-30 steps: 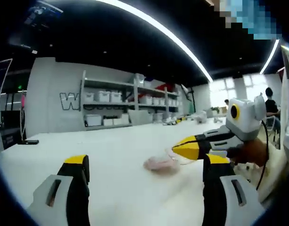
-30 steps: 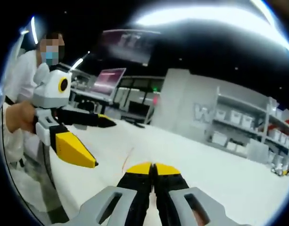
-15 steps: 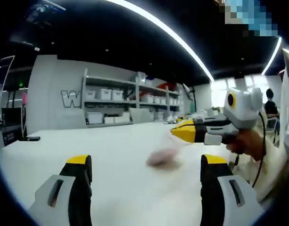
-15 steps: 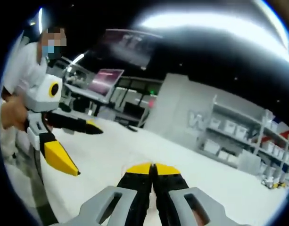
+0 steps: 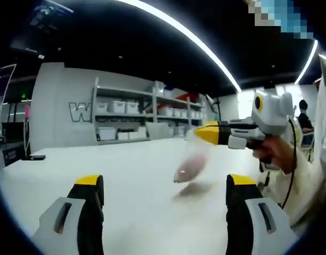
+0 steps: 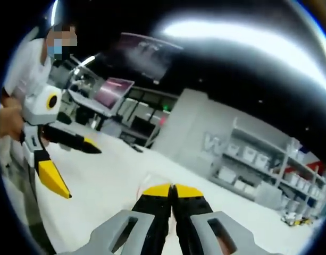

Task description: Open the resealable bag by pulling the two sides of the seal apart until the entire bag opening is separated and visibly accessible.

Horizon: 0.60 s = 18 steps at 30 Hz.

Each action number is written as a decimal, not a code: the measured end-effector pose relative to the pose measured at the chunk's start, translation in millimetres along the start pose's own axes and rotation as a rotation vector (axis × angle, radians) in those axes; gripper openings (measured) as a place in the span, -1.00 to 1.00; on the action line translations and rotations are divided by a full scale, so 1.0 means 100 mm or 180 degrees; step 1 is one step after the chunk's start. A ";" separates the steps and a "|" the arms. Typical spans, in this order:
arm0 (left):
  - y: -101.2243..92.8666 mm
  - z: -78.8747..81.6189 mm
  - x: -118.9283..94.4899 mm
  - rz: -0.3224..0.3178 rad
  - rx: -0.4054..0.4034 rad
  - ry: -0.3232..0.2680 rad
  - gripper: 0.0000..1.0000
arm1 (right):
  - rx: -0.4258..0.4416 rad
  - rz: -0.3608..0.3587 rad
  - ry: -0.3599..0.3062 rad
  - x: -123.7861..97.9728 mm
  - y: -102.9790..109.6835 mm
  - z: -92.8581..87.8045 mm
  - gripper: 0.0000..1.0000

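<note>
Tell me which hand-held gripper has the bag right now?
The right hand-held gripper: its jaws are shut on the bag, lifted off the table. The left hand-held gripper is wide open, holding nothing.

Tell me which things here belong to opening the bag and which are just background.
Job:
resealable bag, hanging above the table
right gripper, shut on the bag's top
left gripper, open

Background:
shelves with white bins
wall screen

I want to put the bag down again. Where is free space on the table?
The white table is bare between the left gripper and the far shelves. The crowded part is under the hanging bag, held by the right gripper.
</note>
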State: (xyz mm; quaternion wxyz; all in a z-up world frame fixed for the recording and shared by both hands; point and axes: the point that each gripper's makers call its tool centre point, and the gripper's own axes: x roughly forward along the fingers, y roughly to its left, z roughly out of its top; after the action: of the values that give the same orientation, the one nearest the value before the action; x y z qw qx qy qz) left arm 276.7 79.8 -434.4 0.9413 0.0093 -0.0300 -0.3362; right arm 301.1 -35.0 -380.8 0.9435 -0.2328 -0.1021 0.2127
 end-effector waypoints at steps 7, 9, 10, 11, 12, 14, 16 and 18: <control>-0.02 -0.03 -0.02 -0.0006 -0.0001 0.0037 0.87 | -0.0152 -0.0032 -0.0009 0.02 -0.07 0.06 -1.00; -0.01 -0.02 -0.03 0.0002 -0.0002 0.0018 0.87 | -0.0182 -0.0039 -0.0009 0.03 -0.09 0.07 -1.00; -0.01 -0.01 -0.04 0.0005 -0.0004 0.0005 0.87 | -0.0190 -0.0041 -0.0015 0.03 -0.09 0.08 -1.00; -0.01 0.00 -0.04 0.0010 -0.0008 0.0002 0.87 | -0.0200 -0.0040 -0.0015 0.04 -0.10 0.09 -1.00; 0.00 0.00 -0.05 0.0016 -0.0008 -0.0003 0.87 | -0.0211 -0.0042 -0.0017 0.05 -0.11 0.09 -1.00; 0.01 0.01 -0.05 0.0025 -0.0006 -0.0013 0.86 | -0.0236 -0.0054 -0.0018 0.07 -0.15 0.11 -1.00; 0.02 0.00 -0.06 0.0032 -0.0027 -0.0014 0.85 | -0.0257 -0.0059 -0.0016 0.09 -0.18 0.11 -1.00; 0.03 -0.02 -0.06 0.0036 -0.0044 0.0003 0.85 | -0.0290 -0.0066 -0.0016 0.11 -0.20 0.13 -1.00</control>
State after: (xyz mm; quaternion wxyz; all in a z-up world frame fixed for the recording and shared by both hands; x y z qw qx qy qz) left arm 273.7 85.9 -436.1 0.9432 0.0028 -0.0272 -0.3310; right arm 314.0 -41.2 -358.8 0.9338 -0.2739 -0.1164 0.1986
